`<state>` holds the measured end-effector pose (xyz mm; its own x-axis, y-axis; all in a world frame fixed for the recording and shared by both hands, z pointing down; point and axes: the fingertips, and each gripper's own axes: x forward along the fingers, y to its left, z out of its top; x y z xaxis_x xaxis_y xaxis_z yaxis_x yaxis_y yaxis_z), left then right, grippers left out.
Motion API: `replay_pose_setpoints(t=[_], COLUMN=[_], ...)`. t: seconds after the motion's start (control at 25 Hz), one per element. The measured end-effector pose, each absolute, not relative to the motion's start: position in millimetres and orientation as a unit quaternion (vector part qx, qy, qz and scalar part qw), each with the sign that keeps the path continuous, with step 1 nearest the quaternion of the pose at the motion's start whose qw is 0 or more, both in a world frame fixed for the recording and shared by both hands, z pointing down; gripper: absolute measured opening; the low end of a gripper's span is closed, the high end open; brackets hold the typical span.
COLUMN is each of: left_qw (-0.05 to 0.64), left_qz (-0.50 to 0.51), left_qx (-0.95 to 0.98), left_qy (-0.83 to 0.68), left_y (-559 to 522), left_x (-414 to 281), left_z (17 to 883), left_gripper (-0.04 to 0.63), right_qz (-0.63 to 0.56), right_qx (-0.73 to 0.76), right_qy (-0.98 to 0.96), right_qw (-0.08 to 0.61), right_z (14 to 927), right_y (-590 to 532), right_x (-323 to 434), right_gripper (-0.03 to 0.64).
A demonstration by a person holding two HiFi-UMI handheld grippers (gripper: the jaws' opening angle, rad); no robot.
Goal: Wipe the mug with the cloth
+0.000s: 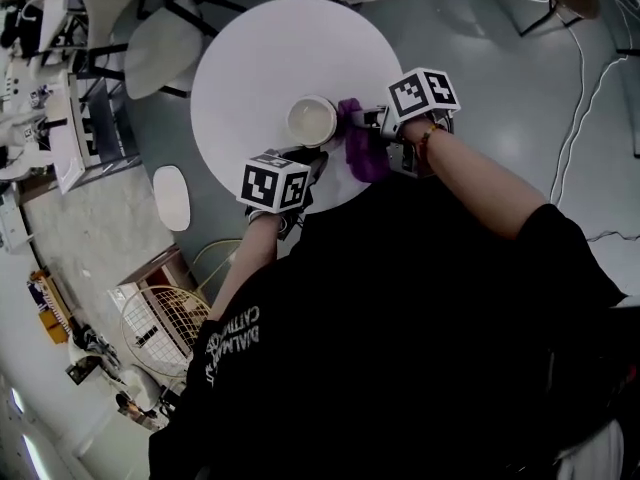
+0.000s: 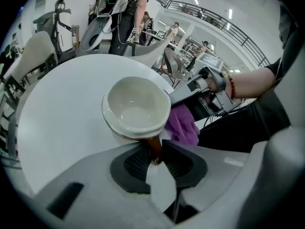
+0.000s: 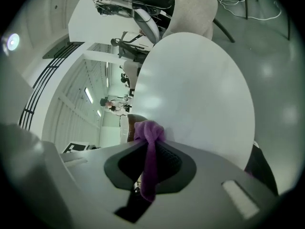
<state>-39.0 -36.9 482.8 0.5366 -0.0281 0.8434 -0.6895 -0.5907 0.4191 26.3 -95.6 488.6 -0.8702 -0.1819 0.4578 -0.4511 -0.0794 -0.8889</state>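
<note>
A: Biggest first. Desk?
B: Round white desk (image 1: 250,58), top centre of the head view. Grey floor (image 1: 480,58) around it, white chairs (image 1: 165,43) at upper left.
A: Tongs. Left pair?
B: Left tongs (image 2: 156,157) come in over the desk's lower edge, tipped steeply down. They're clamped on the mug's brown handle (image 2: 153,147), with a pad pressing on each side. Plain in the left gripper view.
A: Right pair?
B: Right tongs (image 3: 151,149) reach in from the right of the head view. They're closed on the cloth, with purple fabric bunched between the pads and a strip hanging back toward the camera.
A: Mug, where?
B: Mug (image 1: 312,120) is upright on the desk, lower right part of the top, near the edge closest to the person. Cream inside, brown outside, handle toward the bottom of the frame.
A: Cloth?
B: Cloth (image 1: 362,148) is purple and just right of the mug. Its upper end is against the mug's right wall, the rest trails down toward the desk edge. The right gripper view shows the brown wall directly behind the bunch.
A: Contact certain?
B: Looks touching in the head and left gripper views.
</note>
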Motion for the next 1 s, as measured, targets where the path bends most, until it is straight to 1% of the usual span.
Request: replay_pose_setpoints(t=[0.16,0.76,1.0], left_qw=[0.396,0.388,0.381], left_qz=[0.426,0.458,0.47], left_qx=[0.783,0.783,0.784], left_qy=[-0.221,-0.165,-0.136], left_y=[-43.1,-47.6,-51.9], left_x=[-42.5,-57.7,-69.3], left_z=[485.0,485.6,482.4], left_gripper=[0.074,0.074,0.074], right_qz=[0.699,0.64,0.621], right_qx=[0.231,0.265,0.268], right_qy=[-0.67,-0.705,-0.722], right_qw=[0.1,0.152,0.148], right_z=[490.2,485.3,467.9], right_y=[-108.5,-156.9,-182.6], right_x=[15.9,-2.9,-29.0], right_gripper=[0.032,0.032,0.032])
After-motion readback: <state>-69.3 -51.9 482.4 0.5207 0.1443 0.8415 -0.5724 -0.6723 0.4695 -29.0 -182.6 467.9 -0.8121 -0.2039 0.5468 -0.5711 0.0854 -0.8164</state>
